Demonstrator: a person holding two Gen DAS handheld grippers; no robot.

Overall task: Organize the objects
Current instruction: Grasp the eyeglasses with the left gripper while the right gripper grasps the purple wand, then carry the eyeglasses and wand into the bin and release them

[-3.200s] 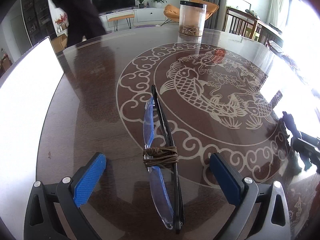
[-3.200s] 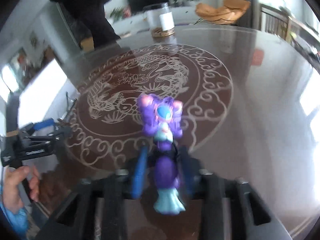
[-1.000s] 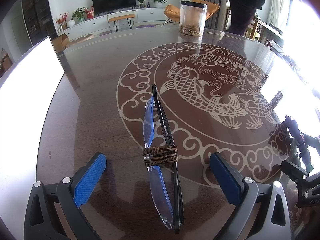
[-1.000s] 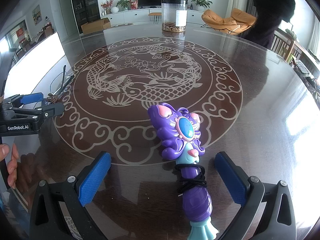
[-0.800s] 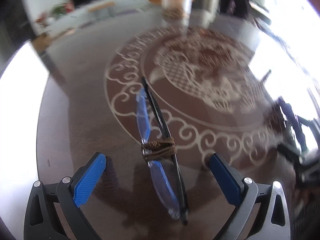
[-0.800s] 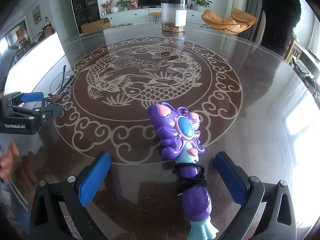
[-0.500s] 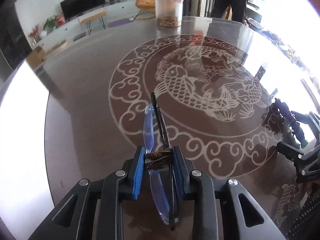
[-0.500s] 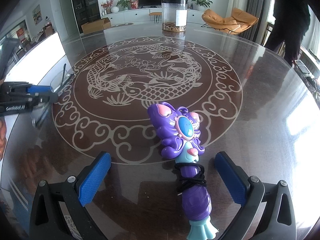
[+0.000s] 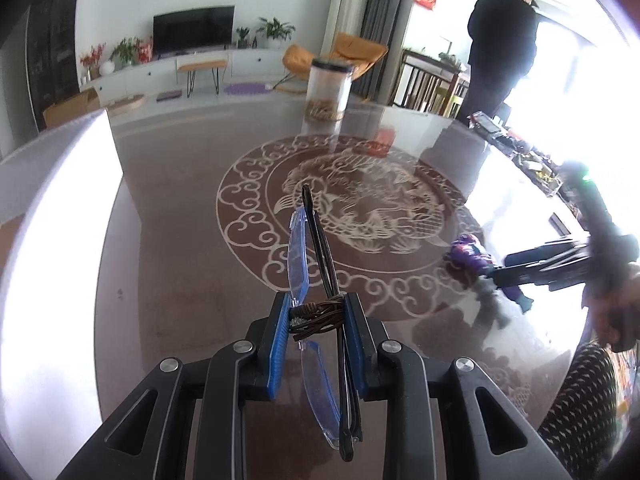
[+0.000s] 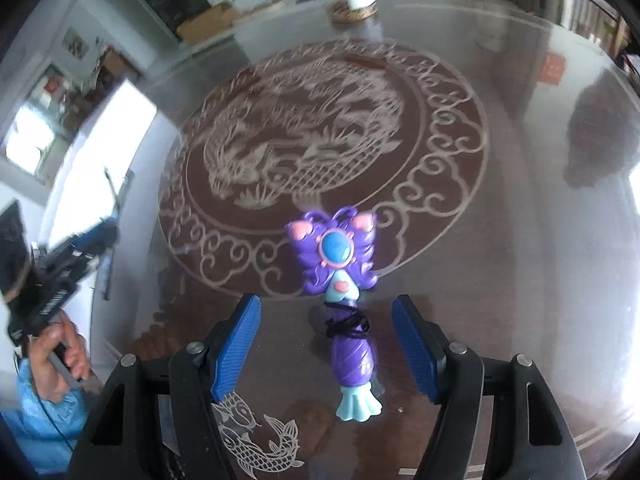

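Note:
My left gripper is shut on folded glasses with clear blue-edged lenses and black arms, bound by a brown cord at the pads; it holds them above the table. My right gripper is open, its blue pads either side of a purple butterfly toy wand that lies on the table with a black band round its handle. The wand also shows in the left wrist view, next to the right gripper. The left gripper shows at the left of the right wrist view.
The round dark table has a glass top with a pale fish and dragon pattern. A clear lidded jar stands at its far side. A person in black stands beyond the table at the right. Clutter lies at the right rim.
My left gripper closed on the glasses and has lifted them off the table. My right gripper has risen and tilted down over the wand, jaws somewhat narrower. The person walked to the far right.

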